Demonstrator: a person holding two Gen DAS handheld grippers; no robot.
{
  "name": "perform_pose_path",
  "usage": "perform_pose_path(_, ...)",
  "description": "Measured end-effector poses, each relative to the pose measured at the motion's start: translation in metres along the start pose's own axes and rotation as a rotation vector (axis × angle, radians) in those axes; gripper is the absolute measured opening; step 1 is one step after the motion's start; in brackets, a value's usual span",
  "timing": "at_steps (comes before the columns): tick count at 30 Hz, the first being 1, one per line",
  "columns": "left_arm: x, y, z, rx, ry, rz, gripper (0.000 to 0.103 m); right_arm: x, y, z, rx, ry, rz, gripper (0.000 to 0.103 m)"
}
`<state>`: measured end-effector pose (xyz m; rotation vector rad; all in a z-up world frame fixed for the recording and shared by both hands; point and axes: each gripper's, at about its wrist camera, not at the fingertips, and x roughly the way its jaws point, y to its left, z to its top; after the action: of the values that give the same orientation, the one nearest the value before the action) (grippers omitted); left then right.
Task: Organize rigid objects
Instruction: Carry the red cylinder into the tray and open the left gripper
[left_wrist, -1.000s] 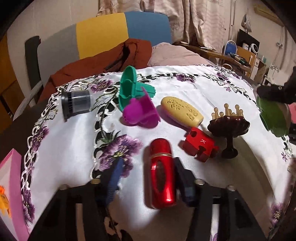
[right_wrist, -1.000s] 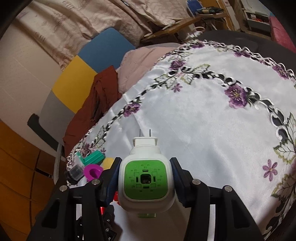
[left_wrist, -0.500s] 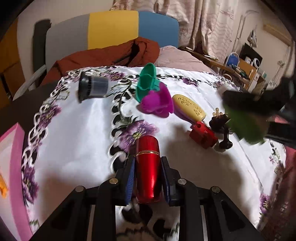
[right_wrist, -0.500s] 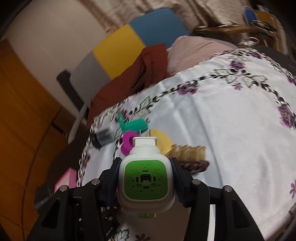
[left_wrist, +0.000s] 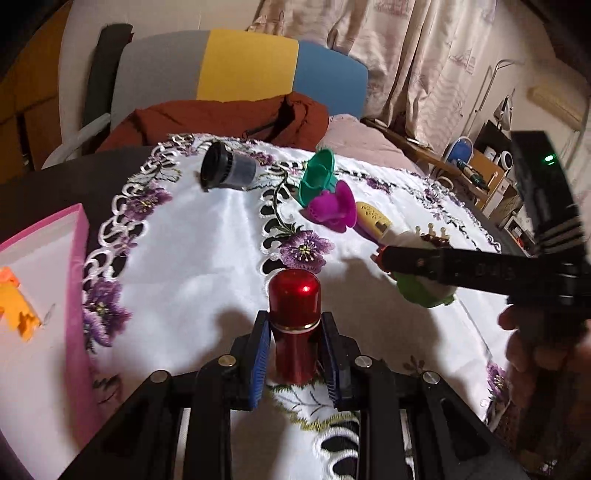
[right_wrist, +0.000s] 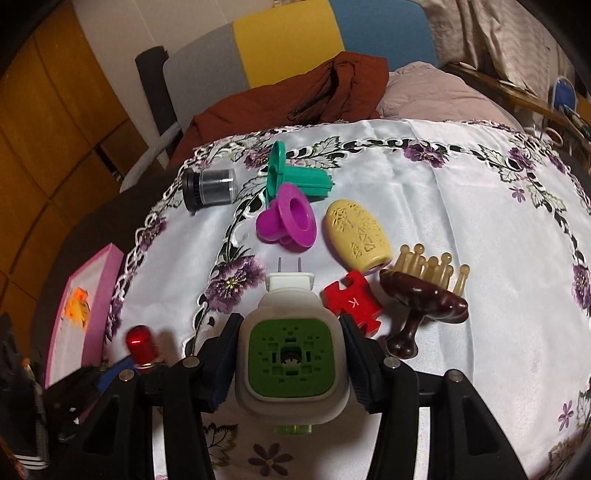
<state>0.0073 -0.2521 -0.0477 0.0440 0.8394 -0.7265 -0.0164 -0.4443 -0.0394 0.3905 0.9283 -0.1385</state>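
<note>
A: Objects on the tablecloth (right_wrist: 461, 206) first. Where does each one lie?

B: Near the far left edge a grey jar (right_wrist: 210, 188) lies on its side. Right of it is a teal plastic piece (right_wrist: 295, 177), and just in front of that a purple cup-shaped piece (right_wrist: 288, 218), the two touching or nearly so. A yellow oval case (right_wrist: 356, 236) lies to the right of the purple piece, then a red puzzle piece (right_wrist: 351, 302) and a dark brown wooden comb (right_wrist: 424, 295) with pale teeth.

A: And the grippers?

B: The left gripper (left_wrist: 295, 343) is clamped on a red metal cylinder (left_wrist: 294, 314); its blue pads (left_wrist: 258, 362) press both sides, and the cylinder stands upright between them above the cloth. The right gripper (right_wrist: 291, 354) holds a white plug-in device with a green face (right_wrist: 291, 354), jaws partway apart and closed against its sides, its two prongs pointing toward the purple piece.

A: Anything off the cloth?

B: A pink box (left_wrist: 79, 280) sits at the left edge of the table, with an orange shape (left_wrist: 14, 302) inside. From the left camera, a hand (left_wrist: 535, 354) grips the right gripper's handle.
</note>
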Motion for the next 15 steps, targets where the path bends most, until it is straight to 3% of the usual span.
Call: perform_pose_path(15,-0.063,0.074,0.018,-0.172,-0.083,0.017,0.026,0.001,0.007,-0.002,-0.038,0.000,-0.012,0.053)
